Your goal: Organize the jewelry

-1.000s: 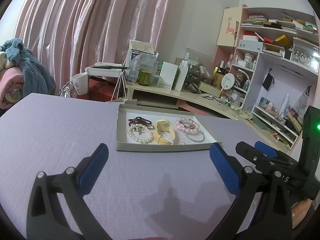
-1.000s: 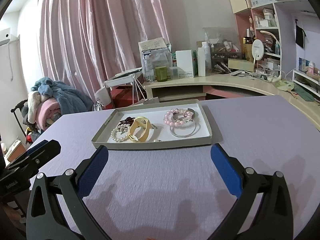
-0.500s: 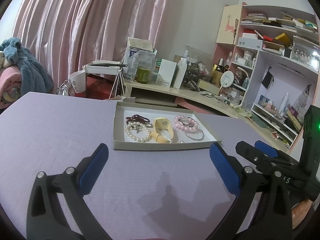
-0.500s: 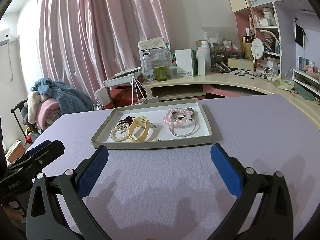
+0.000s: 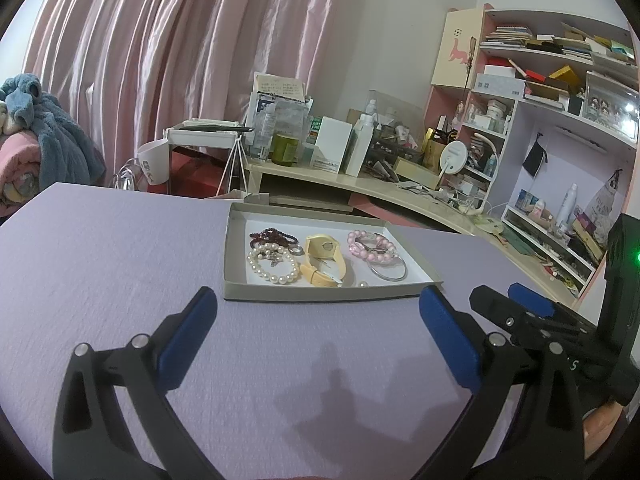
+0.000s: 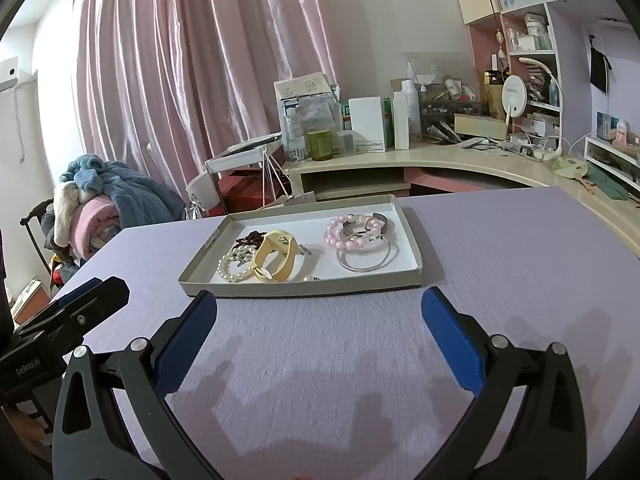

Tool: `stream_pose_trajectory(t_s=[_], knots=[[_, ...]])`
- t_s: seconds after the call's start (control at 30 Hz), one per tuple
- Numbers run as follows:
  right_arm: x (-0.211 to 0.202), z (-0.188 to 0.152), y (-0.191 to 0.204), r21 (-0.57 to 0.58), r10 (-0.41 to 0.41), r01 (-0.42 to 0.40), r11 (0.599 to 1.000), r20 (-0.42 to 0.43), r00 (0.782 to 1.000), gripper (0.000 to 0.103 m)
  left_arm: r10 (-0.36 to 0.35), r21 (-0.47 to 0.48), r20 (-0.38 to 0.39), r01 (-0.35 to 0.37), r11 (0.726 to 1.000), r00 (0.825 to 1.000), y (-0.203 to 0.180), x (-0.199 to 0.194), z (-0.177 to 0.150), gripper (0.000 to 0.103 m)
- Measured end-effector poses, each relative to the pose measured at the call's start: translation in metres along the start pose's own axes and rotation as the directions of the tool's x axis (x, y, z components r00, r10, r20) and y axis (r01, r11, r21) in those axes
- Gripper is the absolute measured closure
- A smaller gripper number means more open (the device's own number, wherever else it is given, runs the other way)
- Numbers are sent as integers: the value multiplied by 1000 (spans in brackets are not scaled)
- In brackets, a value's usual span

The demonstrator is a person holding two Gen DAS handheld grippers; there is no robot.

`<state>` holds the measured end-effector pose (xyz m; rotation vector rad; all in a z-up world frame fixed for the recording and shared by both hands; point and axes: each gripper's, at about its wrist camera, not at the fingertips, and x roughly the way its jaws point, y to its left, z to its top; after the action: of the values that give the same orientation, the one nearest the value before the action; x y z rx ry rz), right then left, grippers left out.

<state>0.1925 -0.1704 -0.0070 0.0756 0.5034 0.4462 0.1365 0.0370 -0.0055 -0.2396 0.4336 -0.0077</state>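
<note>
A shallow grey cardboard tray [image 5: 234,280] [image 6: 412,236] lies on the purple table. In it are a white pearl bracelet [image 5: 274,266] [image 6: 232,266], a dark red bead bracelet [image 5: 272,236] [image 6: 252,237], a yellow watch [image 5: 324,260] [image 6: 278,256], a pink bead bracelet [image 5: 370,246] [image 6: 352,232] and a silver bangle [image 5: 388,270] [image 6: 366,258]. My left gripper [image 5: 318,316] is open and empty, just short of the tray's near edge. My right gripper [image 6: 318,312] is open and empty, also just short of the tray.
A cream desk [image 6: 440,160] crowded with bottles and boxes stands behind the table. Shelves [image 5: 560,100] fill the right wall. A pile of blankets [image 6: 92,204] lies at the left, before pink curtains. The right gripper shows at the left view's right edge [image 5: 532,316].
The left gripper has swung slightly, so the tray sits a little more to the centre and nearer in its view. The right view barely changed. Both grippers stayed open.
</note>
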Motion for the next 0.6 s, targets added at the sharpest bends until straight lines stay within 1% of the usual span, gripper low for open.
stream_pose_trajectory(t_s=[0.6], knots=[[0, 0, -1, 2, 1, -1, 1000, 1, 1000, 1, 3, -3, -1, -3, 1000, 1000, -2, 0, 0, 2]])
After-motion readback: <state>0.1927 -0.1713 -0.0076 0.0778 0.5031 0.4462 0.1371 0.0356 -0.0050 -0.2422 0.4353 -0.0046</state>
